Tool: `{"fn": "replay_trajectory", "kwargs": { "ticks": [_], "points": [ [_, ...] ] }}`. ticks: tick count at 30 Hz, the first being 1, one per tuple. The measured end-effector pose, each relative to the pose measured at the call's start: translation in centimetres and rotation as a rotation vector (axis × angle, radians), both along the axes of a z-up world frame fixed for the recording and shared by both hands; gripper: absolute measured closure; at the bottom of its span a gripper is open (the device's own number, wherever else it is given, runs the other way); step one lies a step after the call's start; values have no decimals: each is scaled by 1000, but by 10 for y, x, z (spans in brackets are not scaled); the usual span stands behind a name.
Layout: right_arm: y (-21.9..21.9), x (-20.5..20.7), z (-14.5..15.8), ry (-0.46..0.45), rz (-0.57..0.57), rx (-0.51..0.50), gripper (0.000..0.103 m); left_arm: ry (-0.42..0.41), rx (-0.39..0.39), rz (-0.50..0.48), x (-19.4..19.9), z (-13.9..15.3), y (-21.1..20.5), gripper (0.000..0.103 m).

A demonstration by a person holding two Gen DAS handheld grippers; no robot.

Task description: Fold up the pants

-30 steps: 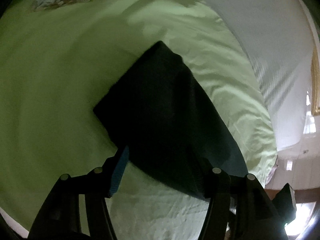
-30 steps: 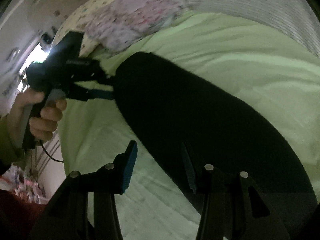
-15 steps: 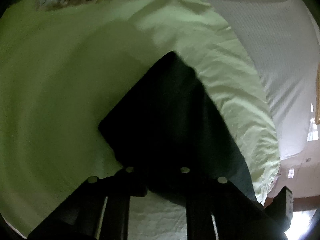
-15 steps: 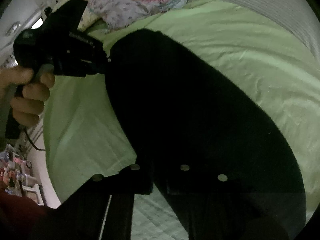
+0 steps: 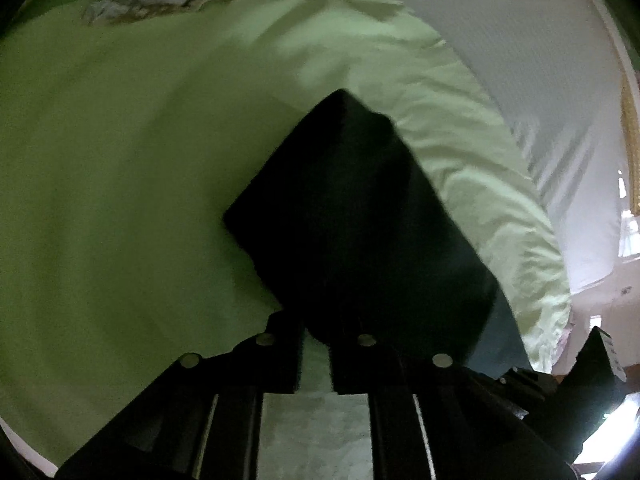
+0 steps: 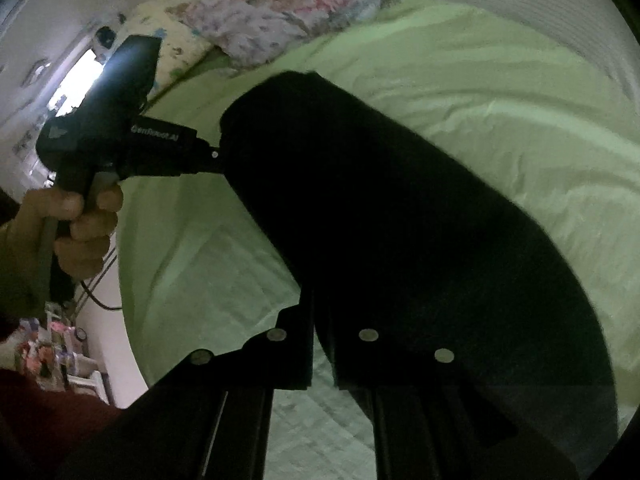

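Both my hand-held grippers, left (image 5: 316, 340) and right (image 6: 324, 344), are clamped on the near edge of the black pants (image 6: 392, 240) on the green bedsheet (image 5: 120, 200). I should lift both corners level and carry them evenly to the far end, keeping the edges aligned.

You can make out pale lettering on the left tongs (image 6: 218, 156) body. It looks like "GenRobot.AI", though it is blurred.

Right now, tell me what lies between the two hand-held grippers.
Only the dark pants: in the right wrist view their edge runs from the left hand-held gripper to the right hand-held gripper, above the green sheet.
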State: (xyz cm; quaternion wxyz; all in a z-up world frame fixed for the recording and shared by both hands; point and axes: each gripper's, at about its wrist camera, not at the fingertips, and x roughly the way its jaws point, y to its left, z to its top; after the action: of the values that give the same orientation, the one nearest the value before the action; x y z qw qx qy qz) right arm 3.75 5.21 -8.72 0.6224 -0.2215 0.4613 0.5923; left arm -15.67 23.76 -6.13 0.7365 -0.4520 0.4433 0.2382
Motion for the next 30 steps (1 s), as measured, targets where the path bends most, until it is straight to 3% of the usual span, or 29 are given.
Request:
{"fn": "replay_trajectory", "kwargs": {
  "ticks": [2,5,6,11,16,23,30],
  "points": [
    [1,0,-1,8,-21,-13,85,-5,-11,18,-3,-1,2,84],
    [-8,3,11,21,-43,30,75,5,3,38,-9,3,3,50],
    [-11,7,14,28,-60,50,72,7,9,52,-12,5,3,47],
    [-22,53,22,39,-231,104,70,-3,-50,105,-22,0,11,43],
    [-13,115,12,57,-382,72,70,5,-86,114,-15,-12,14,43],
    [12,127,-29,84,-311,-92,70,22,-81,87,7,-20,19,43],
    [15,122,-38,116,-270,-113,70,34,-50,69,23,-23,22,42]
  ]
}}
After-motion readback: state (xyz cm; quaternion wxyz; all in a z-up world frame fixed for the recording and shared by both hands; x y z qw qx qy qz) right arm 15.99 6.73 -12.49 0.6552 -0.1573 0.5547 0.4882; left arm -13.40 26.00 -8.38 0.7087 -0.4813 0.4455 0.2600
